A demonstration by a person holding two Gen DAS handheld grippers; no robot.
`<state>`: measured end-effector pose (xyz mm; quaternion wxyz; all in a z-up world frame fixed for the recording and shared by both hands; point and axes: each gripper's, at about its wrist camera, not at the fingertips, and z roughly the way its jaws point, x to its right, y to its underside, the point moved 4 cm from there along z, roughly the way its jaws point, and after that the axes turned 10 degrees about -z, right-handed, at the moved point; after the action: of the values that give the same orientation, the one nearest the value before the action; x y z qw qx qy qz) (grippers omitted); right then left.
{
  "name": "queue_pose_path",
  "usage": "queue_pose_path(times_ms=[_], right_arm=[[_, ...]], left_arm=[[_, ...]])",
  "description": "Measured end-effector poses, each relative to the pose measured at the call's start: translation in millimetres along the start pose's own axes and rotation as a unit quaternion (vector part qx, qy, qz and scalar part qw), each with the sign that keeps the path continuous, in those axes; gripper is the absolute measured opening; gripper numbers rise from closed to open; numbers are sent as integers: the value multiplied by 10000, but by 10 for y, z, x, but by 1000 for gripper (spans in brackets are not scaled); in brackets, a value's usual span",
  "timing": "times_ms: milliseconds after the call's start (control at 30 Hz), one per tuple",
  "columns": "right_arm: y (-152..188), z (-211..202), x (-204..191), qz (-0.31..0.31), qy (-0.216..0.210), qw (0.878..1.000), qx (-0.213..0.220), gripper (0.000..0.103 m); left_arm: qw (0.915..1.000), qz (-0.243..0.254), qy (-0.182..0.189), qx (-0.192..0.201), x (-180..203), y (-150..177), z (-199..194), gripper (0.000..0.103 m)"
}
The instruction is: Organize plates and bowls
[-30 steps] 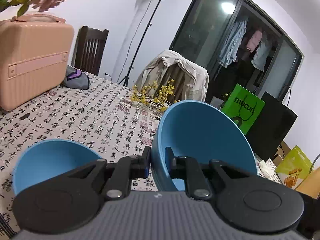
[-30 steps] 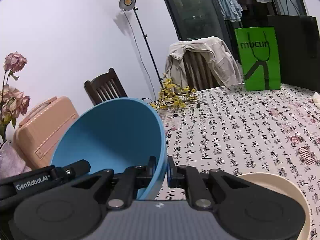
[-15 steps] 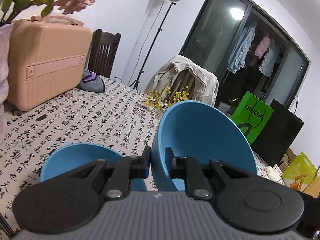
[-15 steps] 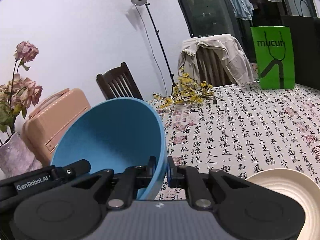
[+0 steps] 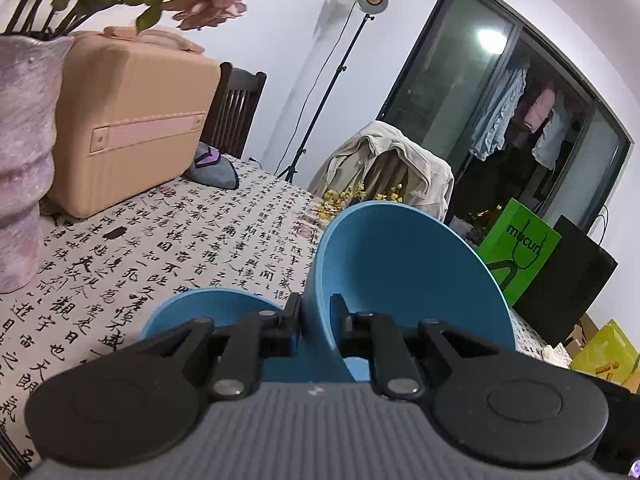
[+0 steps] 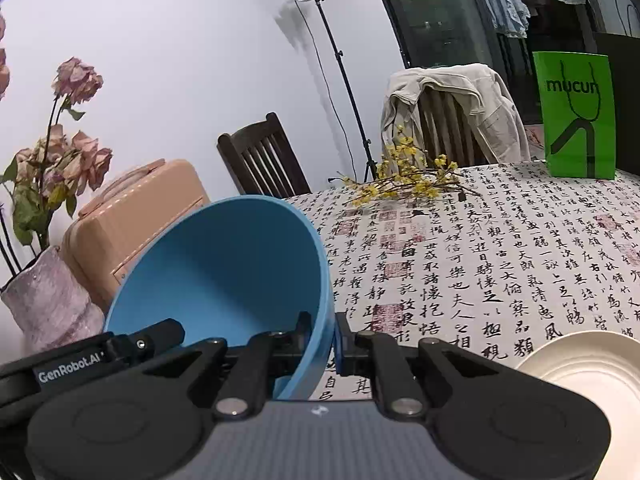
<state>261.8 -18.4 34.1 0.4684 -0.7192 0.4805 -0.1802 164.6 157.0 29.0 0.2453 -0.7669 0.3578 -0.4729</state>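
The blue bowl [image 6: 224, 276] looks like smooth matt plastic. The cream plate [image 6: 592, 364] is glossy and ridged (probably ceramic). The counter [image 6: 500, 248] wears a printed matt cloth. The fingers [image 6: 302, 326] are matt black plastic, and the pink vase [image 6: 44, 300] has a rough surface.

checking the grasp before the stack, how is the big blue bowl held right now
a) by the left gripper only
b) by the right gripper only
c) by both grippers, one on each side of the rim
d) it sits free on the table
c: the left gripper pinches the bowl rim in its view, and the right gripper pinches the opposite rim in its own view.
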Motion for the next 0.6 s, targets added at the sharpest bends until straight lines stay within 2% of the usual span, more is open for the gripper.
queue_pose_path(times_ms=[600], right_arm=[[84, 250, -521, -640, 14, 9977, -235, 11]], left_arm=[[9991, -264, -297, 141, -494, -41, -67, 15]])
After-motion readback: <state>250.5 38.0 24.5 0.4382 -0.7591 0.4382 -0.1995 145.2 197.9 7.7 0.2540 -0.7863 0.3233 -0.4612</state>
